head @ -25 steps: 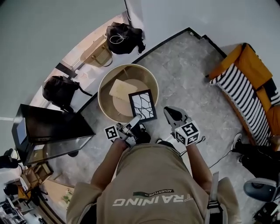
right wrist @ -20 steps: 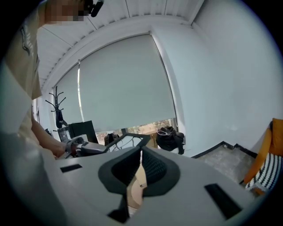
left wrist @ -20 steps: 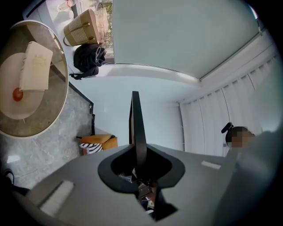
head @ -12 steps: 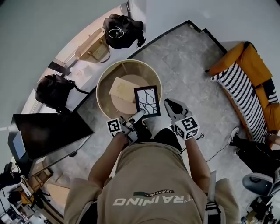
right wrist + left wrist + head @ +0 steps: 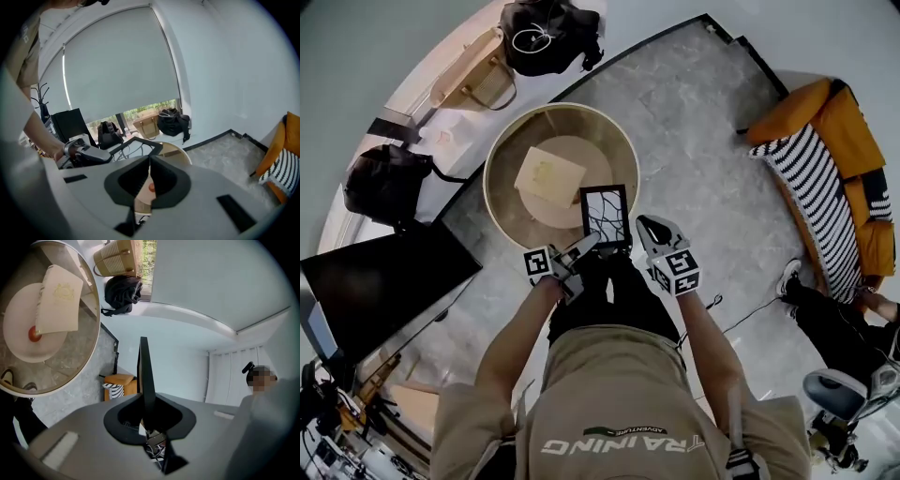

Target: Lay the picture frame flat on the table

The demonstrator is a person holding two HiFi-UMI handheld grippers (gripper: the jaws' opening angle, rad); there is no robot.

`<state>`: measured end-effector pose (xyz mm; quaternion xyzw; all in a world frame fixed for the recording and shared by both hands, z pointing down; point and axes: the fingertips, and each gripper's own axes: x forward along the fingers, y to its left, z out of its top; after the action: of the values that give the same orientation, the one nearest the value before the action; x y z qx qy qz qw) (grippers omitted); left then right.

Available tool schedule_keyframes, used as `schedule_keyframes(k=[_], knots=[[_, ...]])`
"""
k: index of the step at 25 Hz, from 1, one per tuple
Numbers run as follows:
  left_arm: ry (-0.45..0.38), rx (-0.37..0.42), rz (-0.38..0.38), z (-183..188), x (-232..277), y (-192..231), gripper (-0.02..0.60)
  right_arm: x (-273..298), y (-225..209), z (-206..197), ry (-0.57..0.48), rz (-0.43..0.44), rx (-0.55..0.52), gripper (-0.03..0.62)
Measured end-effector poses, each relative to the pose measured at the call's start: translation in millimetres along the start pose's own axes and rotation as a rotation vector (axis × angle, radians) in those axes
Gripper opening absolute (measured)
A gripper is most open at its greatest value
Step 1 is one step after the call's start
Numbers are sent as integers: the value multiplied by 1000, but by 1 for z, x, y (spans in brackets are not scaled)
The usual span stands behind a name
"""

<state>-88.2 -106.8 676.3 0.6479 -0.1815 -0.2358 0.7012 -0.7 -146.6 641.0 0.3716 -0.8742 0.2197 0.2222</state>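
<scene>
The picture frame (image 5: 606,216), black-edged with a branching line pattern on white, is in the air above the near right rim of the round glass-topped table (image 5: 492,159), not yet resting on it. In the left gripper view it shows edge-on (image 5: 143,376), a thin dark blade rising out of the tongs. The left tongs (image 5: 581,248) are clenched on its lower edge.

Over the last second the frame has squared up from a skewed pose, and the table has drawn closer beneath the person, so the carry looks nearly over. The right tongs (image 5: 647,228) have come in from clear of the frame to just beside its right edge. They are clenched on nothing, their tips meeting in their own view (image 5: 149,173).

That reads as the approach ending and the lowering about to start. The frame has to tip from its present pose down onto the glass.

A cream card (image 5: 548,176) lies on the table's middle, near the frame, so the free glass on the near side seems the likely landing place.
</scene>
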Motion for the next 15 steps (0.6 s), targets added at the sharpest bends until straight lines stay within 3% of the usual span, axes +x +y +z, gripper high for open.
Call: schedule_keyframes(k=[8,15], knots=[[-75,-73,50,29,6,125,52,77,-59,-98,89,-89,84,11],[-85,-119,166,33,4,238,52,152,-77,-194,189,14,105,11]])
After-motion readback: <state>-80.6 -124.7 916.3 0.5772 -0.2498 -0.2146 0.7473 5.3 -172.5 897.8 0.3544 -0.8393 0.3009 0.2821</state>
